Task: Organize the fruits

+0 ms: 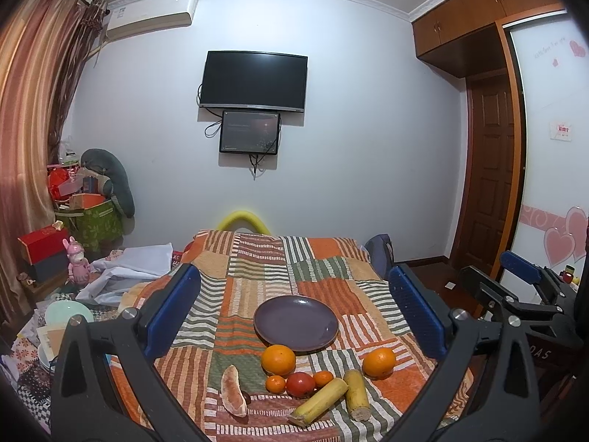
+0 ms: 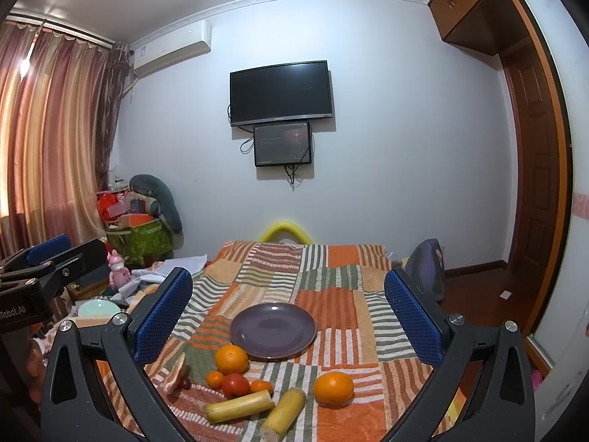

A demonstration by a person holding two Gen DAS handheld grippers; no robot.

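Note:
An empty purple plate (image 1: 295,322) (image 2: 273,329) lies on a striped patchwork cloth. In front of it lie two oranges (image 1: 278,359) (image 1: 378,362), two small tangerines (image 1: 275,383), a red tomato (image 1: 300,384) (image 2: 235,384), two banana pieces (image 1: 319,401) (image 1: 357,394) and a grapefruit wedge (image 1: 233,390) (image 2: 175,372). My left gripper (image 1: 294,316) is open and empty, raised above the fruit. My right gripper (image 2: 287,316) is open and empty too, at a similar height; it also shows at the right of the left wrist view (image 1: 522,287).
The cloth-covered surface (image 2: 331,283) drops off at both sides. Clutter, boxes and a pale green bowl (image 1: 68,313) lie to the left. A wooden door (image 1: 489,184) and floor are to the right. A TV (image 1: 254,81) hangs on the far wall.

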